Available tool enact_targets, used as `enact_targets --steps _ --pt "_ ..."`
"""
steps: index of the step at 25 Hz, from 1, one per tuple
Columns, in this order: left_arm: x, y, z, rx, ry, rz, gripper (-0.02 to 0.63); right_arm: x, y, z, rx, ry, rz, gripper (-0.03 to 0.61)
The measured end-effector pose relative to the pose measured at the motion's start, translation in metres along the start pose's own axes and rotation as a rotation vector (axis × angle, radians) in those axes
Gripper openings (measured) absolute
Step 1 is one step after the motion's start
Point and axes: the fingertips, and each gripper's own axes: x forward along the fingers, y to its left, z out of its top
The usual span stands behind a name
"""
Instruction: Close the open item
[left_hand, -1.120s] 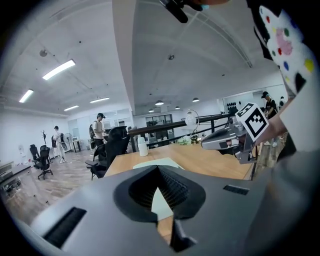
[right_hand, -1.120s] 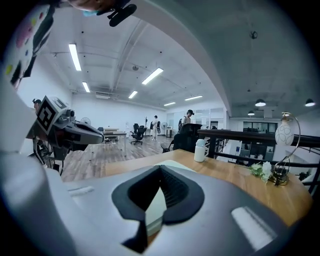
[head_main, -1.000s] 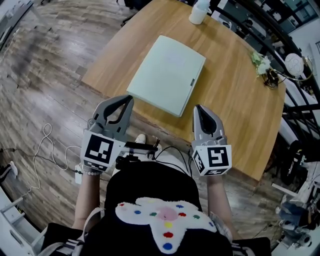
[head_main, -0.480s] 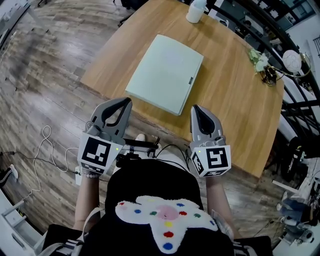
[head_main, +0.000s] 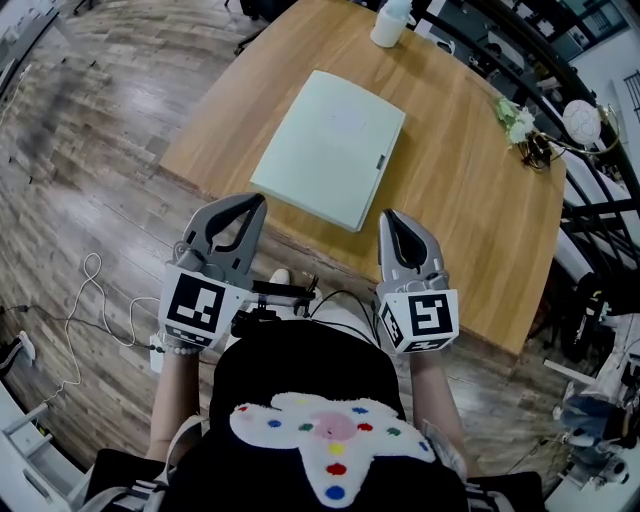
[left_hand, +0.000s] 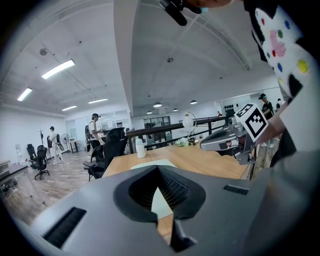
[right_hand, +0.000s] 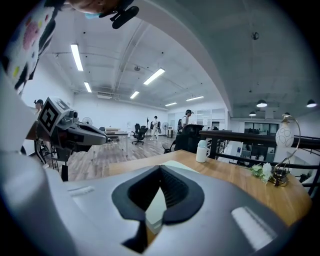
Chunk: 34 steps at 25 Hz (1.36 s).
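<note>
The case (head_main: 330, 145) lies shut on the table (head_main: 460, 210), long axis pointing away from the person, clasp rightward. Left gripper (head_main: 256, 200) and right gripper (head_main: 391, 215) are closed, empty

The grey plastic left claw (head_main: 256, 203) sits at centre left of the head view. Its jaws are pressed together with nothing between them, and the tips point up and slightly right in the frame. A black-and-white left marker cube (head_main: 197, 303) caps its rear end. The matching grey right claw (head_main: 392, 216) sits at centre right, about level with the left claw and well apart from it. Its jaws are likewise closed and empty, tips pointing up, and the right marker cube (head_main: 418, 320) is at its back. The bare left forearm (head_main: 168, 395) and bare right forearm (head_main: 436, 400) run down from the cubes towards the bottom edge, either side of the torso.
</note>
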Motion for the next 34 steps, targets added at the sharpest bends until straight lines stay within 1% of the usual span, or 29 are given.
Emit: enact_targets --steps 10,34 --pt "-0.002 0.007 0.000 -0.015 -0.014 0.025 0.006 0.001 0.001 0.002 -0.013 0.009 -0.004 0.008" --pt "0.006 0.004 -0.002 -0.007 -0.006 0.004 0.006 0.004 -0.009 -0.009 -0.029 0.058 -0.048 0.008"
